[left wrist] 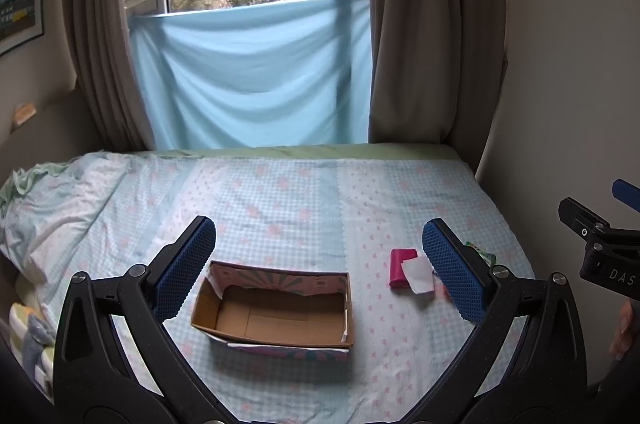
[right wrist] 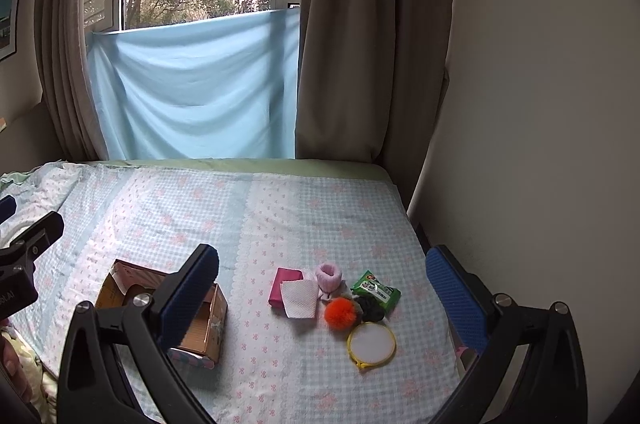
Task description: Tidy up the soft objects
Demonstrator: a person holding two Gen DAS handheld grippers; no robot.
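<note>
An open cardboard box lies empty on the bed; it also shows in the right wrist view. To its right sits a small pile: a magenta pouch under a white cloth, a pink fluffy sock, an orange pom-pom, a dark scrunchie, a green wipes packet and a yellow-rimmed round hoop. The pouch and cloth show in the left wrist view. My left gripper is open above the box. My right gripper is open above the pile. Both are empty.
The bed has a blue checked sheet with pink flowers. Rumpled bedding lies at the left. A wall borders the bed's right side. Curtains and a blue cloth hang at the window behind.
</note>
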